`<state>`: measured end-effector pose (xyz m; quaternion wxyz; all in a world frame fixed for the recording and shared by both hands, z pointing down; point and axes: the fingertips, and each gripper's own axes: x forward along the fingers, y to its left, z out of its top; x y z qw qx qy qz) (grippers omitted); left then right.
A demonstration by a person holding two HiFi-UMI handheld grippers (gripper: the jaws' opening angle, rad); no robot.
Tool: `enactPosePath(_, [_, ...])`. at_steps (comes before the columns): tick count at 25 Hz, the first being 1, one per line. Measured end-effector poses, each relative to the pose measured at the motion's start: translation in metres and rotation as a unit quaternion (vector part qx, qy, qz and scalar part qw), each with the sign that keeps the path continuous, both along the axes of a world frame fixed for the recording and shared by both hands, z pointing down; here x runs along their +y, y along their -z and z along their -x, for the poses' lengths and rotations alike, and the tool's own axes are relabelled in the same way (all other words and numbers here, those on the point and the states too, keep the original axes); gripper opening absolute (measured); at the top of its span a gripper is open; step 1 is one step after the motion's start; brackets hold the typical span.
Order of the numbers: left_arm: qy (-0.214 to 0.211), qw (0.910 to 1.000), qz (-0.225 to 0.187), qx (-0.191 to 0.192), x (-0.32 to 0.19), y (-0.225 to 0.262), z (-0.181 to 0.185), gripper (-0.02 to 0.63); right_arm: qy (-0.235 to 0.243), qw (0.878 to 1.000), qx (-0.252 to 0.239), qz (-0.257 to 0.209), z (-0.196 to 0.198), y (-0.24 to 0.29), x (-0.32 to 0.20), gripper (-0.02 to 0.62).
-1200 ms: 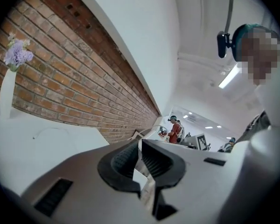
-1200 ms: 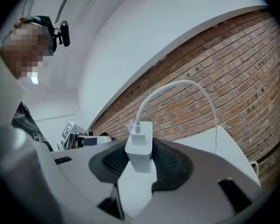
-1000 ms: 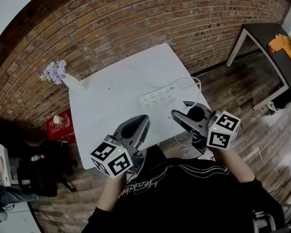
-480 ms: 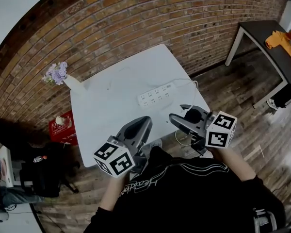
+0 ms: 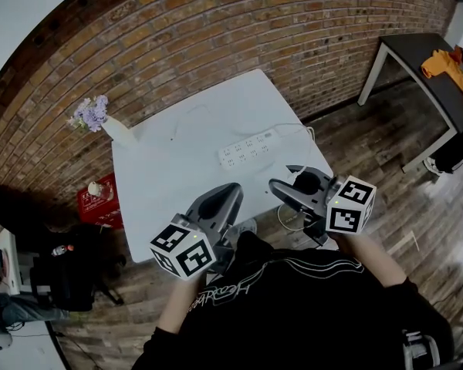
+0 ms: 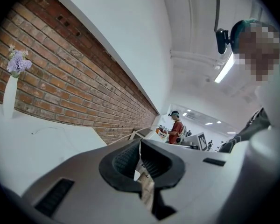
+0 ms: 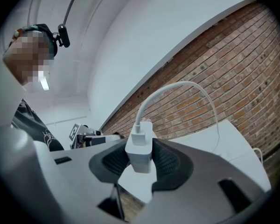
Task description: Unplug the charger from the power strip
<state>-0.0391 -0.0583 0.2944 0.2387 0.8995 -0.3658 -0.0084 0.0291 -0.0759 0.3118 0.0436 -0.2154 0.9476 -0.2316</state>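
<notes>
Holding charger (image 7: 140, 149) upright inside right claw (image 7: 141, 159), cable (image 7: 177, 84) arching away

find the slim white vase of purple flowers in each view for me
Head view: the slim white vase of purple flowers is left of centre, on the far left corner of the white table, close to the wall.
Left gripper view: the vase is at the far left edge, standing on the table.
Right gripper view: not in it.
Shared landmark: the red brick wall behind the table shows in all three views.
</notes>
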Motion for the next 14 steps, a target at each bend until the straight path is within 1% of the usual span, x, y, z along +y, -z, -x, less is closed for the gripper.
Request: enactPosePath(14, [0.0, 1.0, 0.004, -0.003, -0.0003, -0.0007, -0.0019, 0.008, 0.001, 1.0, 0.003, 0.002, 0.0001, -0.001, 0.0001, 0.121])
